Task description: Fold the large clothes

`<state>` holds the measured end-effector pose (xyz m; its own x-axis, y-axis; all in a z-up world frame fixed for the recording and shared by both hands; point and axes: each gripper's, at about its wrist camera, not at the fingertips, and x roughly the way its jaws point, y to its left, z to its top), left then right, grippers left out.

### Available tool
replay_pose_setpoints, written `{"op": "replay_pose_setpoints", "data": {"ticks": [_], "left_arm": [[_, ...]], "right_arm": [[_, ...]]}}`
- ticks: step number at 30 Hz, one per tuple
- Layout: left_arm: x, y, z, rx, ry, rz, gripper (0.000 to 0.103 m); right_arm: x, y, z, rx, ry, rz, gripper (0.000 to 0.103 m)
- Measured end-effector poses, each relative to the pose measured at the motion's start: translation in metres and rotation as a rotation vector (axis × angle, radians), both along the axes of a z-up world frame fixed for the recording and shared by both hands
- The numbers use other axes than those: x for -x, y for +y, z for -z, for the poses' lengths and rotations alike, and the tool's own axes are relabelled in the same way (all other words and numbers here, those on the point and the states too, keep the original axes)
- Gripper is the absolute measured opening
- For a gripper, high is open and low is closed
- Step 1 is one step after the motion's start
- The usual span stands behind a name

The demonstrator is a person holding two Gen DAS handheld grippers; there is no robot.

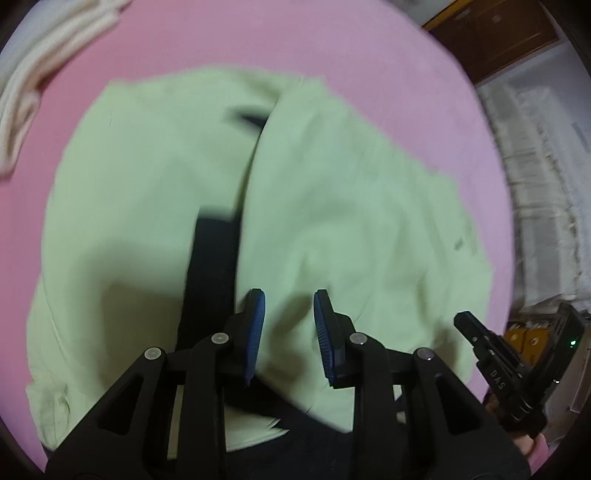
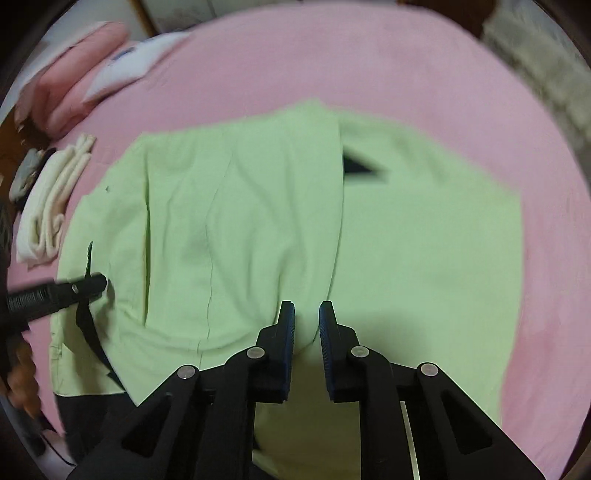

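A large light-green garment (image 1: pixel 351 206) (image 2: pixel 240 221) lies spread on the pink bed sheet (image 1: pixel 332 48) (image 2: pixel 369 55), one half folded over the other, with a black band (image 1: pixel 210 266) showing along the fold. My left gripper (image 1: pixel 289 295) hovers over the garment's near edge. Its blue pads stand apart with bare faces, so it is open. From the right wrist view, its tip (image 2: pixel 92 284) sits at a black strap on the garment's left edge. My right gripper (image 2: pixel 307 304) has a narrow gap filled with bunched green cloth, and creases run toward it. Its tip (image 1: pixel 465 321) also shows at the right.
Folded cream cloths (image 1: pixel 22 92) (image 2: pixel 48 206) lie at the bed's left side, with a pink bundle (image 2: pixel 74 74) and a white pillow (image 2: pixel 129 62) beyond. A white lacy cover (image 1: pixel 535 184) and wooden furniture (image 1: pixel 498 33) stand off the bed's right.
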<state>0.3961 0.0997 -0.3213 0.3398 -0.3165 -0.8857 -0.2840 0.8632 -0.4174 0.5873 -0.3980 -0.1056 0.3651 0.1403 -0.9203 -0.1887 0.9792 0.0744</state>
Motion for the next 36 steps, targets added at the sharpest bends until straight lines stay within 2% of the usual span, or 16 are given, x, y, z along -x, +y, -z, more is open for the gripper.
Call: {"op": "replay_pose_setpoints", "data": {"ticks": [3, 7, 12, 15, 17, 19, 20, 21, 23, 24, 26, 27, 30, 32, 34, 36], "left_arm": [[-0.028, -0.010, -0.020, -0.045, -0.112, 0.055, 0.025], [-0.079, -0.024, -0.017, -0.090, -0.136, 0.098, 0.025], [-0.138, -0.029, 0.015, -0.263, -0.162, 0.088, 0.025], [-0.153, -0.030, 0.034, -0.288, -0.154, 0.111, 0.025], [-0.160, -0.032, 0.046, -0.291, -0.159, 0.138, 0.025], [-0.161, -0.024, 0.053, -0.262, -0.160, 0.145, 0.025], [-0.162, -0.021, 0.053, -0.241, -0.163, 0.139, 0.025], [-0.164, -0.021, 0.055, -0.226, -0.162, 0.130, 0.025], [-0.163, -0.014, 0.059, -0.225, -0.157, 0.116, 0.024], [-0.161, -0.016, 0.057, -0.250, -0.153, 0.112, 0.024], [-0.156, -0.025, 0.050, -0.312, -0.141, 0.108, 0.024], [-0.151, -0.032, 0.040, -0.344, -0.141, 0.107, 0.024], [-0.124, -0.047, 0.020, -0.378, -0.167, 0.112, 0.024], [-0.095, -0.058, 0.009, -0.357, -0.195, 0.129, 0.024], [-0.070, -0.065, 0.011, -0.331, -0.198, 0.168, 0.024], [-0.044, -0.066, 0.018, -0.352, -0.182, 0.195, 0.024]], "right_arm": [[-0.013, 0.037, -0.019, -0.114, -0.080, -0.010, 0.014], [-0.046, 0.070, -0.011, -0.211, -0.121, -0.066, 0.014], [-0.091, 0.106, 0.019, -0.312, -0.112, -0.090, 0.011], [-0.113, 0.107, 0.033, -0.291, -0.119, -0.081, 0.011], [-0.126, 0.099, 0.052, -0.337, -0.113, -0.036, 0.005], [-0.129, 0.068, 0.060, -0.335, -0.133, 0.032, 0.001], [-0.141, 0.081, 0.089, -0.289, -0.155, 0.072, 0.000], [-0.140, 0.058, 0.092, -0.265, -0.166, 0.106, 0.000], [-0.137, 0.017, 0.095, -0.327, -0.140, 0.100, 0.000], [-0.136, 0.012, 0.093, -0.311, -0.148, 0.075, 0.000], [-0.127, 0.017, 0.083, -0.097, -0.210, 0.099, 0.000], [-0.122, 0.013, 0.077, -0.078, -0.213, 0.104, 0.000], [-0.093, -0.002, 0.056, -0.207, -0.211, 0.086, 0.000], [-0.067, 0.024, 0.054, -0.278, -0.207, 0.003, 0.000], [-0.041, 0.040, 0.057, -0.300, -0.171, -0.099, 0.000], [-0.011, 0.060, 0.068, -0.284, -0.140, -0.221, 0.000]]}}
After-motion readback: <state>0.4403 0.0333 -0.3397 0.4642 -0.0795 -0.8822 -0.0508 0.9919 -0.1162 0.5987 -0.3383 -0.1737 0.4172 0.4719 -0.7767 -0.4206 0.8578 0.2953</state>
